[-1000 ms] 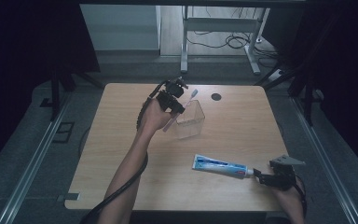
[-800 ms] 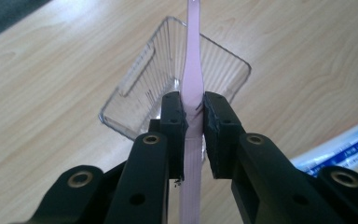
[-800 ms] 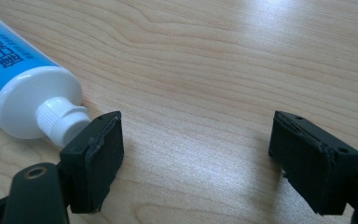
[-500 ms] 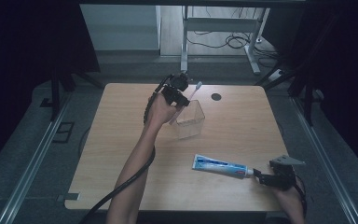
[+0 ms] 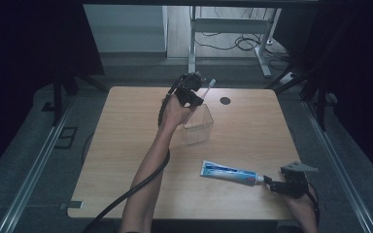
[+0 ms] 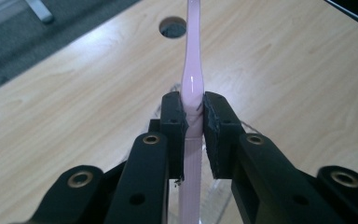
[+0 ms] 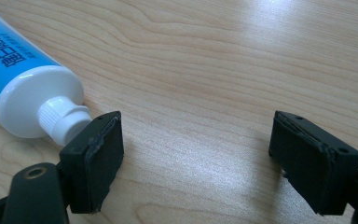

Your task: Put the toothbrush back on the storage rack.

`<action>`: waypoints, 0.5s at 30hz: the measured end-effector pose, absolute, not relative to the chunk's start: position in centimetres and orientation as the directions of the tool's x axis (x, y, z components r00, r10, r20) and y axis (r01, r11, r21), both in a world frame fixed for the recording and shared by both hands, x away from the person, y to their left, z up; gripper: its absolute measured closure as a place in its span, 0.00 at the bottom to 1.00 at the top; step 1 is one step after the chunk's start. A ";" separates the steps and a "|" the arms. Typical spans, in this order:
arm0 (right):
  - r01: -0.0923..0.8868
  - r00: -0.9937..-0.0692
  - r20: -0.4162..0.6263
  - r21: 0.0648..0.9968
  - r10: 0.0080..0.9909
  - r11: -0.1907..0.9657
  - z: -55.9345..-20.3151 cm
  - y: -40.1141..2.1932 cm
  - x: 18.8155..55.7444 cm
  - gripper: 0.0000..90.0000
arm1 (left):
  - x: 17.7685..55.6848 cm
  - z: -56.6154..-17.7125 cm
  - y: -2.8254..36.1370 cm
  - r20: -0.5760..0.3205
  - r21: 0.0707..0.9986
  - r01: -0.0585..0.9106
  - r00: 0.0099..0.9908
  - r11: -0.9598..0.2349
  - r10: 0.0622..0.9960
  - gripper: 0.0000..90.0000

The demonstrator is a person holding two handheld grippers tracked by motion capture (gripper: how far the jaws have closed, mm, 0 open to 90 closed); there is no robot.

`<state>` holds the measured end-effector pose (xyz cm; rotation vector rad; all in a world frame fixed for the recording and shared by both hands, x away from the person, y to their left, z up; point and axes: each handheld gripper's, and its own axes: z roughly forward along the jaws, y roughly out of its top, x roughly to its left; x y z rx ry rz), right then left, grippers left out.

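A: Start from above. What sits on the wooden table [image 5: 126, 145]?

B: A clear plastic cup [image 5: 197, 125] stands near the middle, toward the far edge. The left gripper [image 5: 190, 91] is raised just behind the cup, on its far side, held in the person's left hand [image 5: 176, 110]. A pale toothbrush [image 5: 207, 87] sticks out of it, pointing toward the far edge.

A: Anything else near the cup?

B: A round dark hole [image 5: 225, 101] in the tabletop lies beyond the cup and to its right. A blue and white toothpaste tube [image 5: 229, 172] lies flat on the near side of the cup, well apart from it, and the right gripper [image 5: 271, 184] is at the tube's cap end.

A: Now the left gripper view.

B: The left gripper [image 6: 194, 122] has its two black jaws pressed together on the pink toothbrush [image 6: 192, 84] handle, which runs straight up between them. The hole [image 6: 173, 27] shows beyond, left of the handle. Clear plastic, the cup's rim [image 6: 219, 191], shows faintly below the jaws.

A: And the right gripper view?

B: The right gripper [image 7: 204, 158] has its jaws wide apart over bare wood, holding nothing. The toothpaste tube [image 7: 25, 93] lies at the left, its white cap [image 7: 65, 120] touching or nearly touching the left jaw's outer tip; I cannot tell which.
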<state>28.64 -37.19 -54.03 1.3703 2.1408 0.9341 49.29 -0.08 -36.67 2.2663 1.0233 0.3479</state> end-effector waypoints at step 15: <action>0.617 -0.421 0.001 0.733 0.907 0.286 -54.0 -37.2 28.6 0.19 | 49.9 -39.8 -1.0 -0.024 0.639 0.594 0.650 -0.489 0.759 0.88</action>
